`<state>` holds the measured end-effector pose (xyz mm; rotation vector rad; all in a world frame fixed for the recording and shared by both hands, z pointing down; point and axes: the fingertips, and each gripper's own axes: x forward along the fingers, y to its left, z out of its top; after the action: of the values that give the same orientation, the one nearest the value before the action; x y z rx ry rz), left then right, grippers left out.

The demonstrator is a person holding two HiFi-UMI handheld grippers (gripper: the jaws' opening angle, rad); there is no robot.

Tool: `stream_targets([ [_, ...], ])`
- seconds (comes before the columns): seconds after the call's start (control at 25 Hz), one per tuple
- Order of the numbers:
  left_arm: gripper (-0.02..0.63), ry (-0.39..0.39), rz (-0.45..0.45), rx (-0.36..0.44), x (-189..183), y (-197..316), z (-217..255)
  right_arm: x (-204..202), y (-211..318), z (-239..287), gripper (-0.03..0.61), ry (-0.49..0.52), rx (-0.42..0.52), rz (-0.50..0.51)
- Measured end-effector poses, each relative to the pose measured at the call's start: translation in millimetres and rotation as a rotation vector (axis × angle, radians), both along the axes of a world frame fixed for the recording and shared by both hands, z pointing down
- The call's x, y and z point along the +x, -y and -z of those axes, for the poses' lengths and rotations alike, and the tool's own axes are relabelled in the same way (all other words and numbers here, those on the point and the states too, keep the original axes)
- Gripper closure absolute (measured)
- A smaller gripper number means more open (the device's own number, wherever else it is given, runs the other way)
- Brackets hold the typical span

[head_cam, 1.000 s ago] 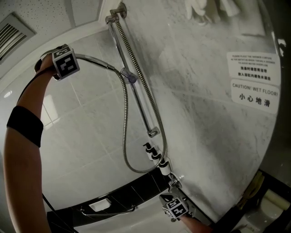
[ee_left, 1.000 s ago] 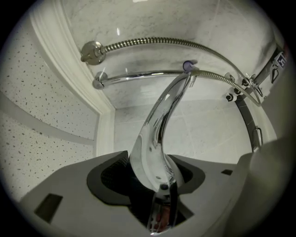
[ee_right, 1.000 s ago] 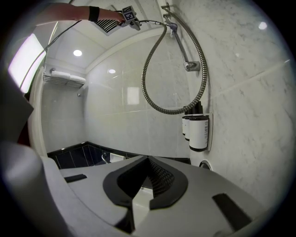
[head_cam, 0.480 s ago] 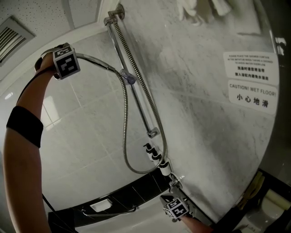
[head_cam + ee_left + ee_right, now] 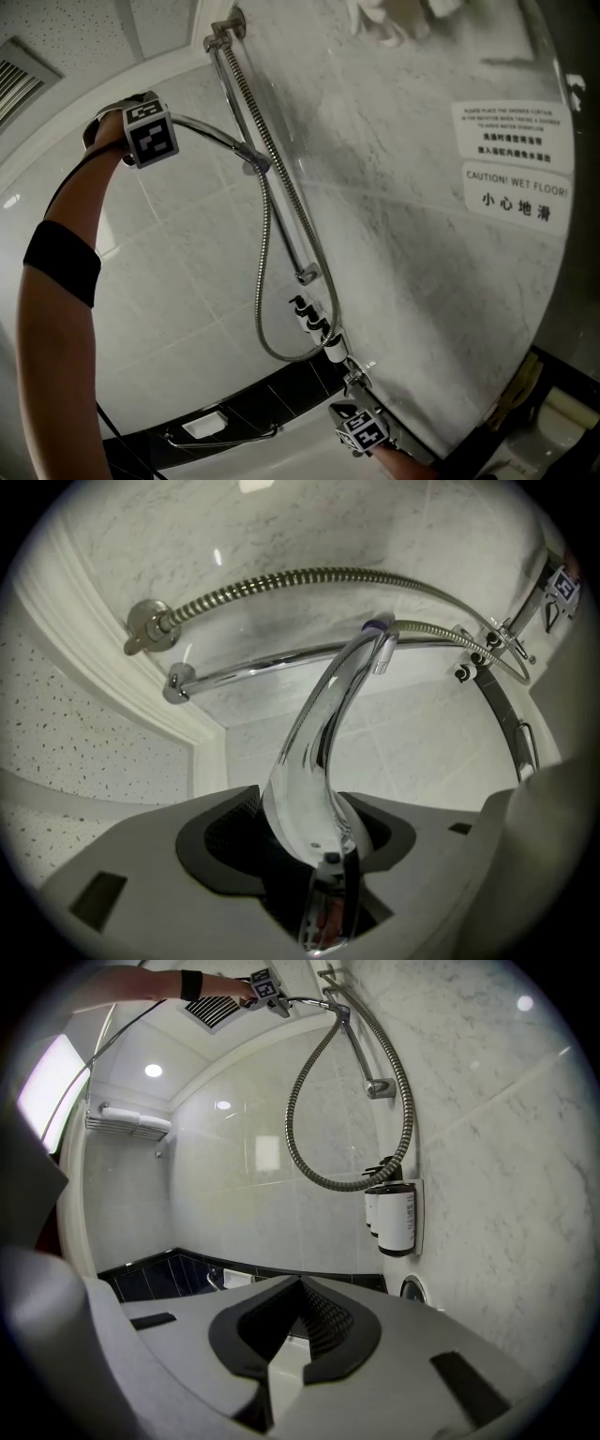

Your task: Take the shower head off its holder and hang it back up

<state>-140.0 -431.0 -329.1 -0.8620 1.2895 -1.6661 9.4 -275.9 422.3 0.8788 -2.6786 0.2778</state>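
Note:
My left gripper (image 5: pixel 169 127) is raised high at the upper left and is shut on the chrome shower head handle (image 5: pixel 211 129). In the left gripper view the handle (image 5: pixel 314 752) runs up from between the jaws of that gripper (image 5: pixel 314 832), and its far end meets the holder (image 5: pixel 377 628) on the slide rail (image 5: pixel 272 663). The holder (image 5: pixel 255 159) sits on the rail (image 5: pixel 267 159). From there the metal hose (image 5: pixel 262 300) hangs in a long loop. My right gripper (image 5: pixel 361 427) is low by the wall, shut and empty (image 5: pixel 291 1335).
Dark soap dispensers (image 5: pixel 309 319) are mounted below the rail, with the tap fitting (image 5: pixel 356 370) under them. Warning signs (image 5: pixel 511 178) hang on the marble wall. A grab bar with a soap dish (image 5: pixel 220 431) lines the dark tub edge. A towel rack (image 5: pixel 127 1119) is on the far wall.
My left gripper has moved right and slightly down with the handle, bringing its far end closer against the holder on the rail. The right gripper has stayed put.

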Motion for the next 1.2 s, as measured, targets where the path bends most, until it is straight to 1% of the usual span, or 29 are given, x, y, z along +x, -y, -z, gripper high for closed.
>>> stream_targets([
  [0.24,0.353,0.057,-0.003,-0.013,4,4,1,5,3,-3,0.561,-0.001,-0.006,-0.006],
  [0.4,0.356,0.126,0.004,-0.031,6,9,-1,2,2,-4,0.561,0.005,-0.01,-0.004],
  [0.56,0.359,0.186,0.01,-0.019,6,13,-1,2,1,-8,0.561,0.006,-0.019,-0.005],
  [1.0,0.359,0.228,-0.001,0.003,6,16,0,2,3,-4,0.561,0.011,-0.019,-0.012],
  [1.2,0.357,0.252,-0.03,0.04,8,15,1,-4,10,29,0.561,0.032,0.03,-0.005],
])
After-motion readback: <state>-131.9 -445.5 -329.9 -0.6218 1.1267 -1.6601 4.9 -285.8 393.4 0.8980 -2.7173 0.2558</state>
